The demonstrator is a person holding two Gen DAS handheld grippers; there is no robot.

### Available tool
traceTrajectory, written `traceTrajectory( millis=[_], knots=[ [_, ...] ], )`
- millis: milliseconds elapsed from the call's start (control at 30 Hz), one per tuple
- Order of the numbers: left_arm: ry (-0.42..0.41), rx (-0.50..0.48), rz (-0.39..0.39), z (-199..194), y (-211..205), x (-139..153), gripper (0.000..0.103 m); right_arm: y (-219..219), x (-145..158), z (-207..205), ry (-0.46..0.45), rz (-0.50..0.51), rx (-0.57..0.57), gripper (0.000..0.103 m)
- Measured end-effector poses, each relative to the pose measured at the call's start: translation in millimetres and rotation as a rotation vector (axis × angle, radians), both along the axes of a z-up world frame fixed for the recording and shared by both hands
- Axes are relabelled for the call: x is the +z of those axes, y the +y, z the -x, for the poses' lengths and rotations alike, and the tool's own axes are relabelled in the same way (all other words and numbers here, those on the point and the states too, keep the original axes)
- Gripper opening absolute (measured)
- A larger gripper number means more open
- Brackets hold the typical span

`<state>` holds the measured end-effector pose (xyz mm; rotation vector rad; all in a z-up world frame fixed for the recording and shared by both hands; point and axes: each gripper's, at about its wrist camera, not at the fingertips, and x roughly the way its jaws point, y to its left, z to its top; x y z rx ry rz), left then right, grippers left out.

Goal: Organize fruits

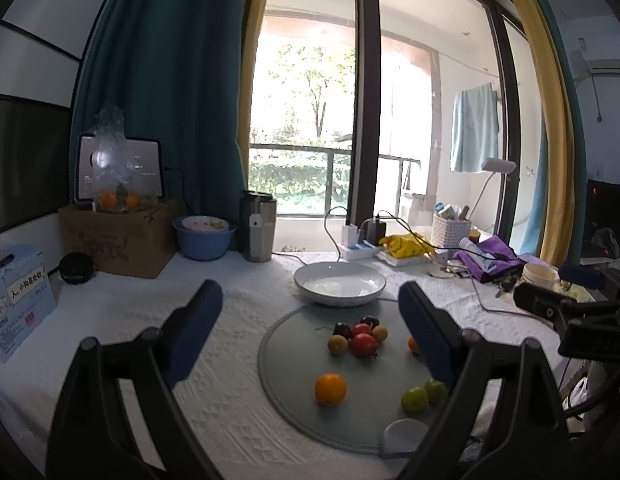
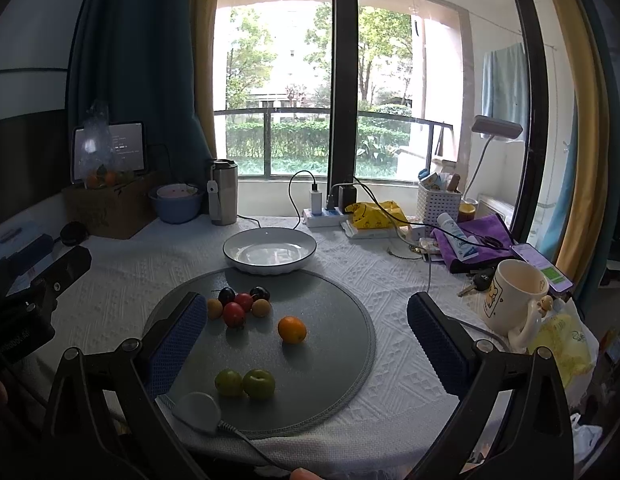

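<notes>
1. Right wrist view: we see the round grey mat (image 2: 330,340) on the table (image 2: 390,280) between our wide-spread right fingers (image 2: 434,332), which hold nothing.
2. The white plate (image 2: 269,249) lies beyond the fingers.
3. The orange (image 2: 292,329) and two green fruits (image 2: 245,383) rest between the fingers.
4. Our left fingers (image 1: 197,320) are spread wide too, holding nothing.

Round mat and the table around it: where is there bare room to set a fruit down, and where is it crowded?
The white plate behind the mat is empty. The mat's right half, right of the orange, is bare, as is the tablecloth left of the plate. Crowded: the red, dark and yellow fruit cluster at the mat's back left, and the mug, keys and purple cloth on the table's right side.
</notes>
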<state>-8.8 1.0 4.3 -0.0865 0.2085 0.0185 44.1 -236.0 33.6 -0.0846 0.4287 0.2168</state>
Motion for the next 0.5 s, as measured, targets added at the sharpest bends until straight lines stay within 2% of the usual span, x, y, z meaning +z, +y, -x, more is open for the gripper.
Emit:
traceTrajectory(
  millis=[500],
  knots=[
    [0.011, -0.006, -0.01, -0.2, -3.1, -3.7, 0.091, -0.4, 0.0, 0.0, 0.004, 0.005, -0.005, 0.102]
  ],
)
